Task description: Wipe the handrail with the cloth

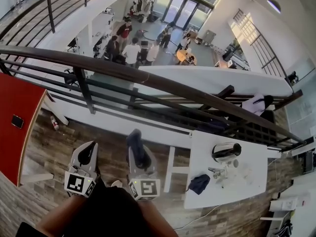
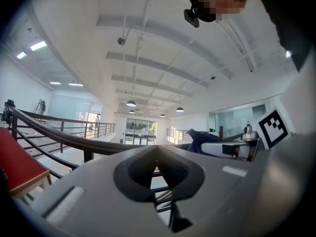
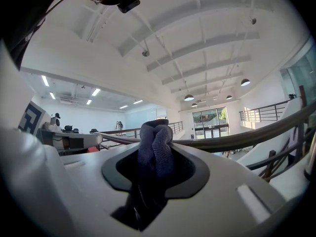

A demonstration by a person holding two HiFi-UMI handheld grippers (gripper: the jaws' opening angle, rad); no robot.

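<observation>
A dark brown handrail [image 1: 98, 64] runs from the left edge down to the right, over black railing bars. Both grippers are held low, close to my body and short of the rail. My right gripper [image 1: 138, 149] is shut on a bunched dark blue cloth [image 1: 134, 143] that sticks out past its jaws. In the right gripper view the cloth [image 3: 155, 149] fills that gripper [image 3: 155, 164], and the handrail [image 3: 237, 137] crosses behind it. My left gripper [image 1: 90, 153] is to the left, its jaws together with nothing between them. The left gripper view shows that gripper [image 2: 157, 171] and the handrail [image 2: 64, 139] beyond it.
Beyond the railing lies a lower floor with several people [image 1: 131, 48]. A white table [image 1: 252, 181] at the right carries a metal kettle [image 1: 226, 151] and another dark cloth [image 1: 199, 184]. A red panel [image 1: 15, 107] is at the left over wooden flooring.
</observation>
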